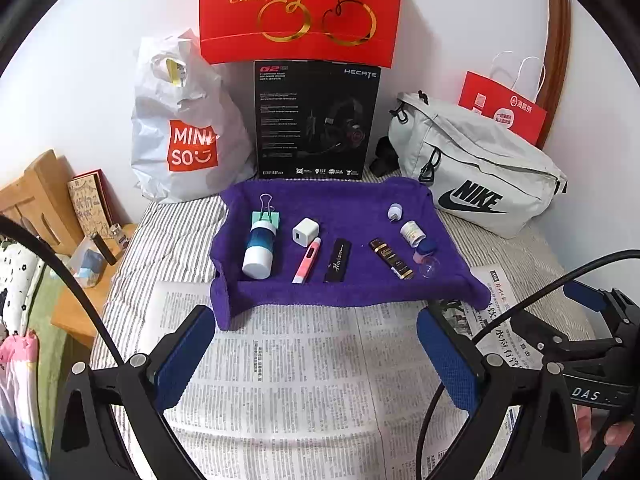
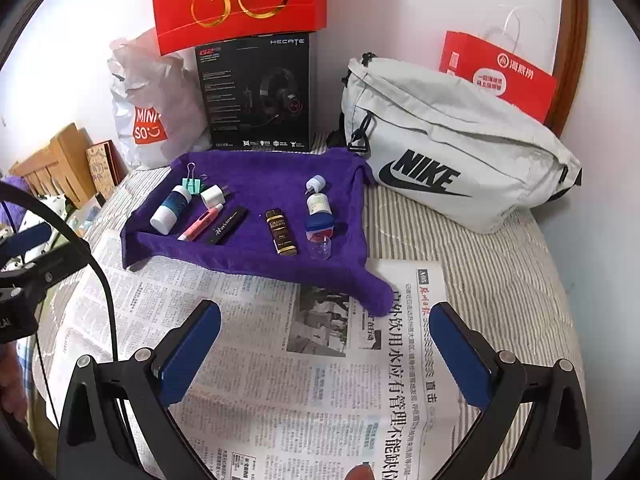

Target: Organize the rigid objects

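Observation:
A purple towel point(image 1: 344, 292) point(image 2: 264, 178) lies on the bed with small objects on it. From left: a white and blue bottle point(image 1: 258, 250) point(image 2: 170, 210), a green binder clip point(image 1: 266, 214), a white charger cube point(image 1: 306, 232) point(image 2: 212, 196), a pink pen point(image 1: 307, 260) point(image 2: 200, 224), a black bar point(image 1: 338, 260) point(image 2: 228, 230), a brown and gold lighter point(image 1: 391, 258) point(image 2: 282, 232), small white and blue caps and jars point(image 1: 412, 232) point(image 2: 318, 204). My left gripper point(image 1: 316, 344) and right gripper point(image 2: 324, 340) hover open over the newspaper, short of the towel, holding nothing.
Newspaper point(image 1: 304, 380) point(image 2: 280, 360) covers the striped bedding. Against the wall stand a white Miniso bag point(image 1: 180, 136), a black headset box point(image 1: 316, 120), a red gift bag point(image 1: 300, 8), a grey Nike bag point(image 1: 480, 176) point(image 2: 448, 148) and a red paper bag point(image 2: 500, 72). A wooden stand point(image 1: 40, 196) is left.

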Tool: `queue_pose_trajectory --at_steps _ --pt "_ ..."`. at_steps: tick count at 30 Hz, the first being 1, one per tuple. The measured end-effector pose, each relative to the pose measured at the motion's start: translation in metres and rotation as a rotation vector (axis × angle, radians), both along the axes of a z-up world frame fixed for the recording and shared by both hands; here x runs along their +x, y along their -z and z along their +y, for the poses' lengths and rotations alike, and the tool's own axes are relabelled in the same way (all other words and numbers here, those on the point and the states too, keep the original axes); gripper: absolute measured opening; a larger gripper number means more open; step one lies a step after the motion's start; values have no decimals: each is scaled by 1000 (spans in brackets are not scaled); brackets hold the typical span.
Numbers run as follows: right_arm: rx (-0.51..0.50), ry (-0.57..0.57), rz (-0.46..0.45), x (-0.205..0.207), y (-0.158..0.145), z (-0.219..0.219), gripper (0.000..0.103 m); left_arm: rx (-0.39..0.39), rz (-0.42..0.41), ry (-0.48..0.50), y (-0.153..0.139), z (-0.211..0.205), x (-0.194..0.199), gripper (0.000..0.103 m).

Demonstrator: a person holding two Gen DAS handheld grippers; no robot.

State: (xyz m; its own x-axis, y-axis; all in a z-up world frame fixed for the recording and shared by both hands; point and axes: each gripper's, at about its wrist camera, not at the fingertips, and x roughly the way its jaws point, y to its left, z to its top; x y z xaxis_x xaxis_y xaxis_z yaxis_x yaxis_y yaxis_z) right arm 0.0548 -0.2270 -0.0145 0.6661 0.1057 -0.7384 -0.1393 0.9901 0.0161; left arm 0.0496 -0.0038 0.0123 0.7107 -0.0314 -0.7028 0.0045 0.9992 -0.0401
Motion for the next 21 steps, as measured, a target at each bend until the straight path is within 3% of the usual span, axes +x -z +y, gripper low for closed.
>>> queue_pose_trajectory --at_steps 21 --pt "16 26 8 -2 4 -3 103 41 13 16 1 -7 -2 102"
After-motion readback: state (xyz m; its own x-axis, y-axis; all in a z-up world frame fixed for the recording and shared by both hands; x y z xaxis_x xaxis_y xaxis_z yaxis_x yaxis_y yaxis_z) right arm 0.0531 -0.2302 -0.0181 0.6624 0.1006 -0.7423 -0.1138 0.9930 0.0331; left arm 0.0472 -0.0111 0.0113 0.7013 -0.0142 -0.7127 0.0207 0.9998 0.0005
